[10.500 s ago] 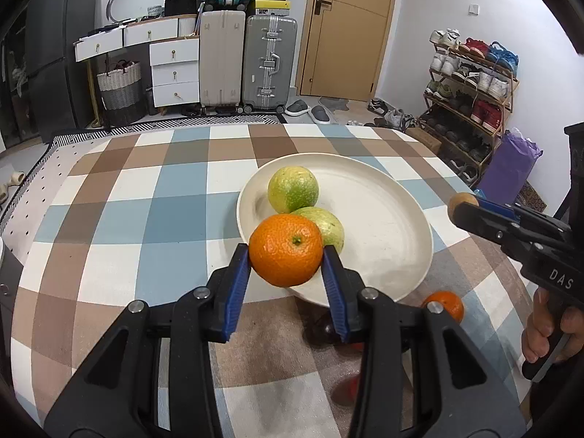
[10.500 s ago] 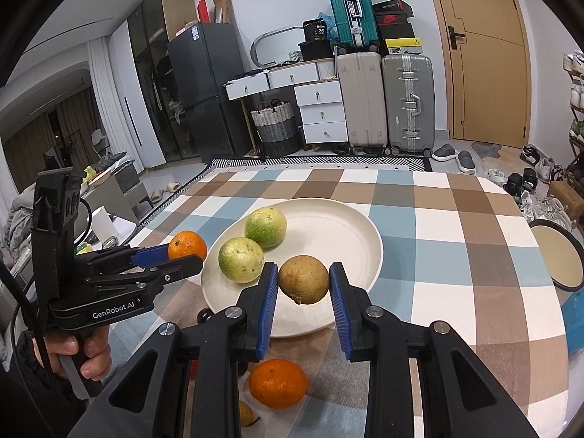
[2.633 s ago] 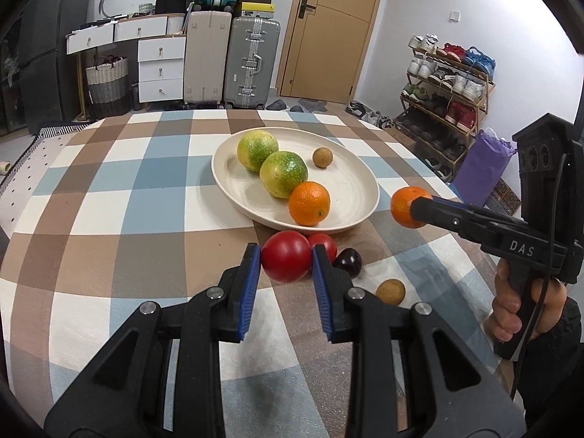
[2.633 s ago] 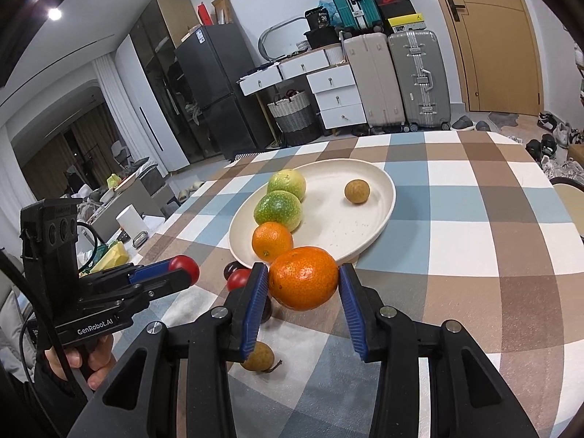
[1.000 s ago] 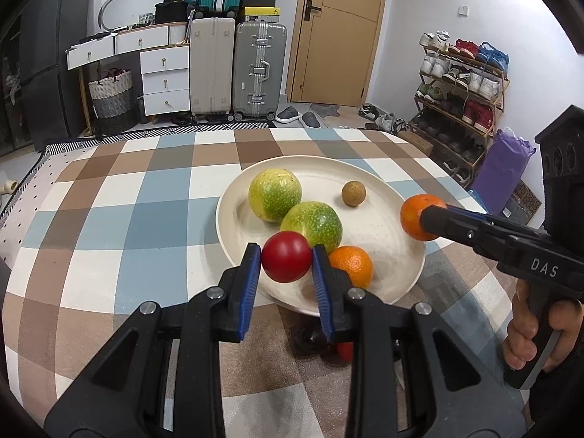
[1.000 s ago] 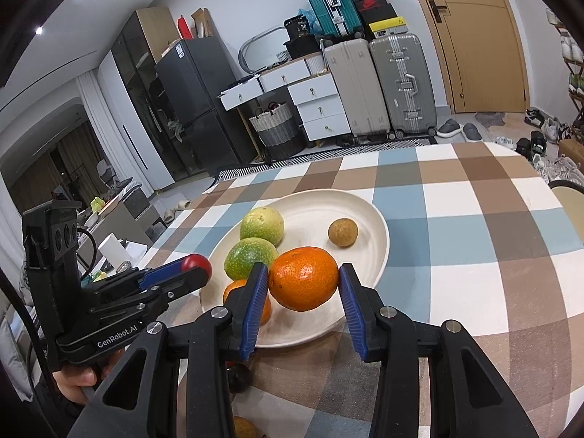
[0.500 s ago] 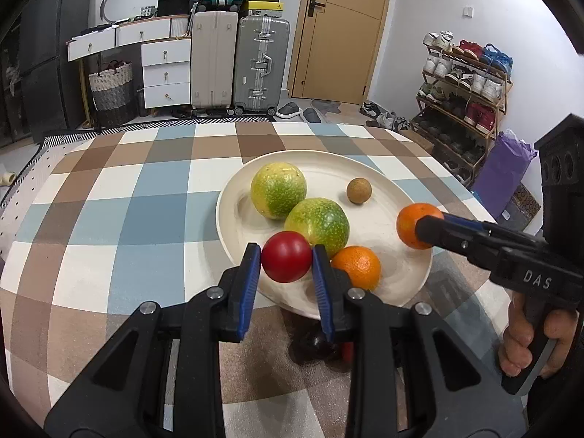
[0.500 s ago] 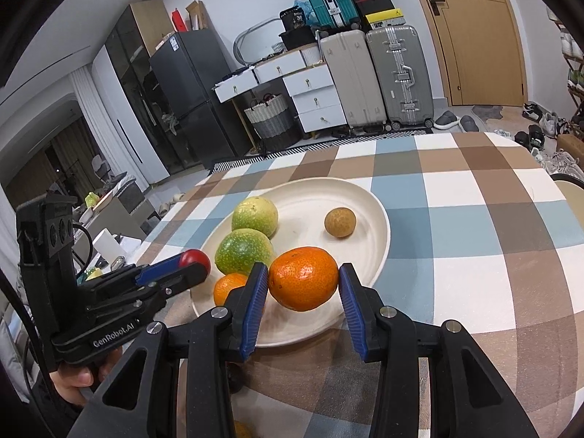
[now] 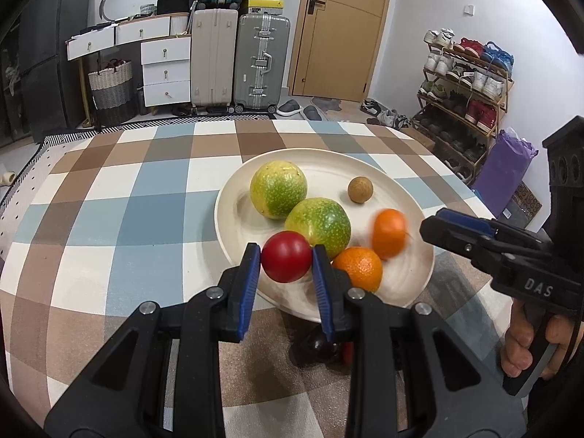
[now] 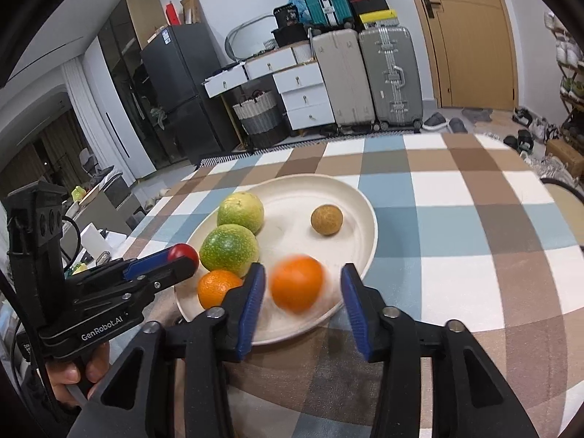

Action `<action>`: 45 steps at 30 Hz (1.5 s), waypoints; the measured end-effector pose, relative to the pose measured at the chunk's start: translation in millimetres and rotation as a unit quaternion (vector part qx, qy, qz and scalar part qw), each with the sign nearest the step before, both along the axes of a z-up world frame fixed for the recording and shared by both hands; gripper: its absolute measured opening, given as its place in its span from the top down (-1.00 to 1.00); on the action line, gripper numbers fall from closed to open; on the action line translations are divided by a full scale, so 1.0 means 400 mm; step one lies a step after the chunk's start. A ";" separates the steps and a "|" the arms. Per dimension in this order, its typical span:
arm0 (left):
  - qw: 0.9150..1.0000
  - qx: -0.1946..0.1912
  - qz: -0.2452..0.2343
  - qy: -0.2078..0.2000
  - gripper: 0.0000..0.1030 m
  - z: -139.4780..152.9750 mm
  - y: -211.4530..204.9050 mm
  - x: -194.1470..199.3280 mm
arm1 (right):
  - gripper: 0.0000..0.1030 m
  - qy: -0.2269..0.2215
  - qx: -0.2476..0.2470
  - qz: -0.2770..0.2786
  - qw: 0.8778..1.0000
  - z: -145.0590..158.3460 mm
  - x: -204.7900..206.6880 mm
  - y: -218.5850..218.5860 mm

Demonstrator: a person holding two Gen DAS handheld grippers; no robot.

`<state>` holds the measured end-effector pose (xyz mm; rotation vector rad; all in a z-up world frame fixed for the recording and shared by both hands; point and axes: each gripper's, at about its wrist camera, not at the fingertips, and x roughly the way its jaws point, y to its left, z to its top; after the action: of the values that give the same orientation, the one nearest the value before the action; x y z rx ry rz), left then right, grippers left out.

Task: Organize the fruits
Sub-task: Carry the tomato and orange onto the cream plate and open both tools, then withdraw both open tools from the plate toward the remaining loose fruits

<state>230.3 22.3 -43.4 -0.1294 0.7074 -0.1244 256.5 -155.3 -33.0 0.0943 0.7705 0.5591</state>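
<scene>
blurred orange (image 10: pixel 297 283) is released between opening right gripper (image 10: pixel 301 288) pads over plate (image 10: pixel 359 200); tomato (image 9: pixel 286 261) is pinched by left gripper (image 9: pixel 286 268) at seven o'clock.

A glossy, smooth red fruit (image 9: pixel 286 261); two dimpled orange citrus, one (image 10: pixel 297 283) blurred; a matt cream plate (image 9: pixel 419 215), possibly ceramic; a checked cloth tablecloth (image 9: pixel 109 211).

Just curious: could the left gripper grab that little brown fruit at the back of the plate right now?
Probably not yet. The left gripper is shut on the red fruit, and two green fruits sit between it and the small brown fruit.
</scene>
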 end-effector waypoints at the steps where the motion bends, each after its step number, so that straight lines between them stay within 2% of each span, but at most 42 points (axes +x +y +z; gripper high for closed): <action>1: 1.000 0.000 0.000 0.000 0.49 0.000 0.001 0.000 | -0.05 -0.006 0.000 0.000 1.000 0.003 -0.004 -0.001; 5: 1.000 0.001 0.005 0.001 0.49 0.001 0.001 0.001 | -0.09 -0.010 -0.008 0.005 1.000 0.006 -0.015 -0.004; 9: 1.000 0.002 0.001 0.001 0.45 0.003 -0.003 -0.001 | -0.24 -0.010 -0.004 0.001 1.000 0.007 -0.019 -0.017; 14: 1.000 0.005 0.009 -0.003 -0.25 0.009 -0.003 -0.007 | -0.28 -0.015 -0.011 0.001 1.000 0.008 -0.025 -0.022; 15: 1.000 0.005 0.013 -0.007 -0.35 0.014 0.000 -0.012 | -0.35 -0.014 -0.011 0.001 1.000 0.009 -0.026 -0.024; 16: 1.000 0.005 0.016 -0.010 -0.59 0.018 0.001 -0.017 | -0.43 -0.015 -0.010 0.000 1.000 0.010 -0.028 -0.026; 17: 1.000 0.005 0.019 -0.013 -0.68 0.022 0.003 -0.023 | -0.48 -0.017 -0.010 -0.001 1.000 0.013 -0.031 -0.029; 21: 1.000 0.004 0.022 -0.014 -0.78 0.029 0.011 -0.044 | -0.74 -0.015 -0.018 -0.003 1.000 0.019 -0.044 -0.033; 23: 1.000 0.004 0.024 -0.013 -0.96 0.029 0.012 -0.053 | -0.84 -0.014 -0.023 -0.002 1.000 0.021 -0.052 -0.035; 26: 0.999 0.003 0.026 -0.021 -0.97 0.036 0.014 -0.083 | -1.00 -0.002 -0.025 0.007 1.000 0.019 -0.062 -0.037; 30: 0.999 -0.001 0.025 -0.021 -0.97 0.036 0.010 -0.107 | -1.00 0.003 -0.026 0.014 1.000 0.015 -0.081 -0.041; 35: 1.000 0.017 0.020 -0.016 -0.98 0.031 -0.012 -0.129 | -1.00 0.010 -0.032 0.017 0.999 0.010 -0.098 -0.052; 45: 1.000 0.015 0.021 -0.011 -0.98 0.032 -0.013 -0.193 | -1.00 0.026 -0.032 0.040 0.998 0.001 -0.138 -0.068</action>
<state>153.0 17.0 -30.8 -0.1134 0.6843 -0.0750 201.2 -182.5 -32.8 0.0192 0.8447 0.6101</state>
